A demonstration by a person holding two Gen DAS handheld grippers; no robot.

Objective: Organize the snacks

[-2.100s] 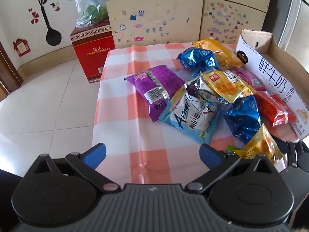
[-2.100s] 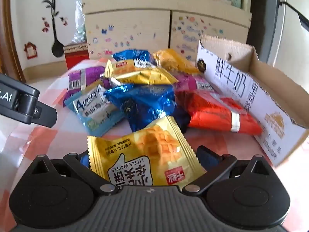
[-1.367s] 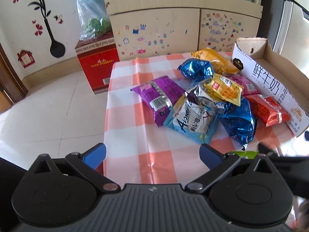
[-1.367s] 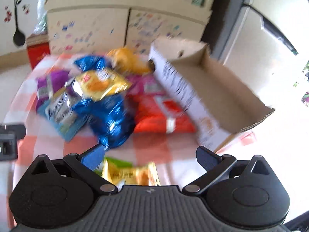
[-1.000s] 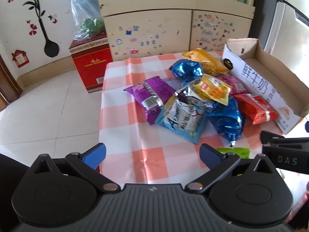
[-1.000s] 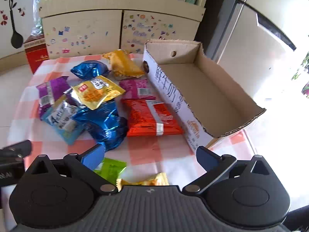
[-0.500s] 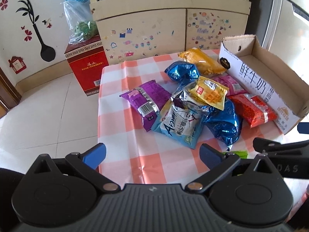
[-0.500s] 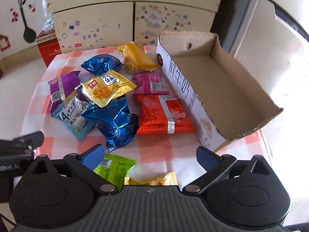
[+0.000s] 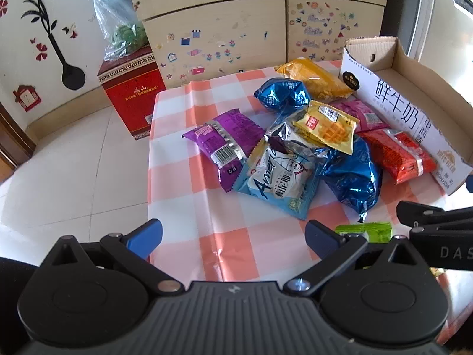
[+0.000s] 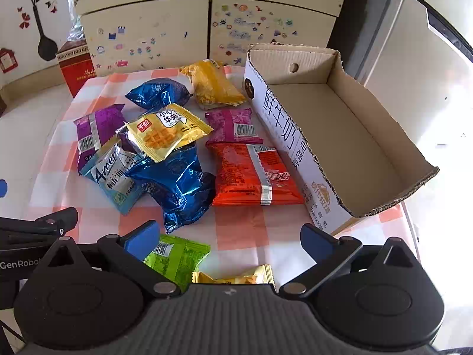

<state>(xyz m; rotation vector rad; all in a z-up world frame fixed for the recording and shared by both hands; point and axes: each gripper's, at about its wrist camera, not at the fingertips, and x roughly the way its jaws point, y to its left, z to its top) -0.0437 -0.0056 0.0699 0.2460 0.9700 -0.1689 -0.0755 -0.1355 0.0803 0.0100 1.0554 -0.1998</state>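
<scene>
The cardboard box [image 10: 340,136] fills the right half of the right wrist frame, lying open-topped on the checked tablecloth [image 10: 242,227], and its inside shows only bare brown floor. All the snacks lie outside it, to its left. The red packet [image 10: 254,174] lies just beside the box's printed white wall, with the magenta packet [image 10: 233,127] above it in the frame and the orange packet [image 10: 211,85] near the box's far corner. The large blue foil bag [image 10: 177,183] sits centre frame, partly under the yellow waffle packet [image 10: 167,131]; the light blue packet [image 10: 113,177], purple packet [image 10: 94,130] and small blue foil bag [image 10: 156,93] spread toward the left.

The right wrist view alone shows the box's interior and a small yellow packet [image 10: 236,278] at the lower centre, right at the gripper body. The left wrist view shows only a strip of the green packet [image 9: 366,232] at the lower right, plus the red carton [image 9: 130,88] on the floor at the upper left.

The right gripper [image 10: 229,236] is spread wide and grips nothing; the green packet [image 10: 177,257] lies just beside its left finger. The left gripper [image 9: 233,230] is also spread wide, holding nothing, over bare tablecloth at the lower centre
</scene>
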